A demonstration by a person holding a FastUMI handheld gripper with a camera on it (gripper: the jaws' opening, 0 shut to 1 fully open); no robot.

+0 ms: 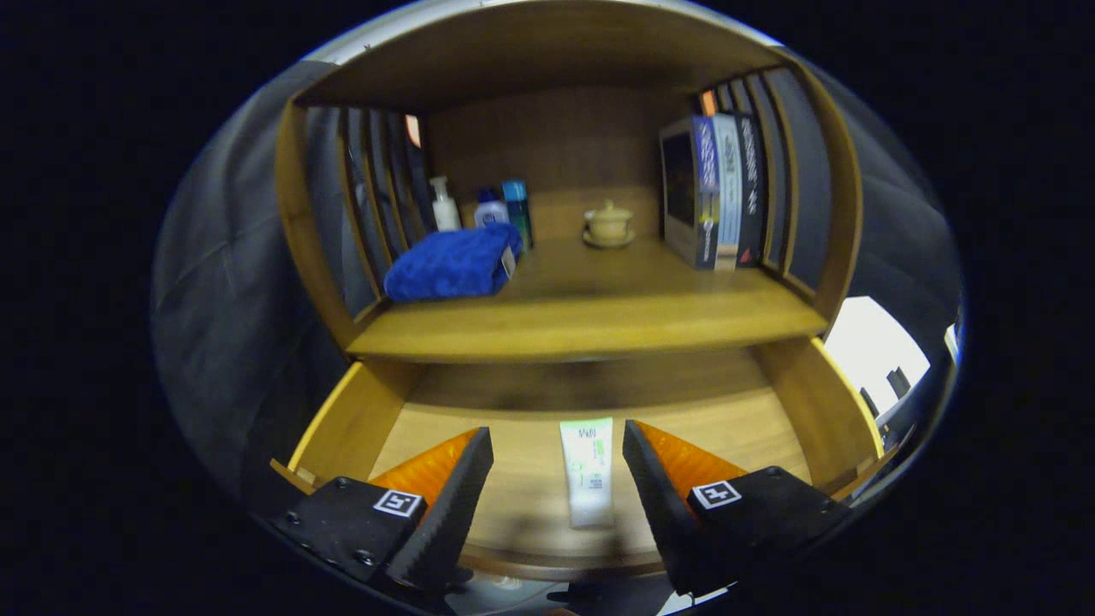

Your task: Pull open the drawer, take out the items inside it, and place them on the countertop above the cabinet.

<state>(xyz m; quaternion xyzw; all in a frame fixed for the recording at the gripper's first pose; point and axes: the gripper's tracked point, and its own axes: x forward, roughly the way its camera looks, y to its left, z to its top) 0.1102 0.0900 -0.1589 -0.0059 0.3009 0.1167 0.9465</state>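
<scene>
The wooden drawer (359, 419) stands pulled open below the countertop (590, 316). A white tube with green print (588, 470) lies flat on the drawer's floor, lengthwise, in the gap between my two fingers. My gripper (556, 449) hovers above the drawer, open, with the fingers apart on either side of the tube and not touching it. On the countertop above rest a folded blue towel (452, 263), bottles (479, 205), a small lidded cup on a saucer (608, 224) and a row of books (714, 192).
The cabinet has slatted wooden side walls (376, 188) and a top board over the countertop. The middle front of the countertop, between towel and books, is bare wood. A bright opening (868, 346) shows to the right of the drawer.
</scene>
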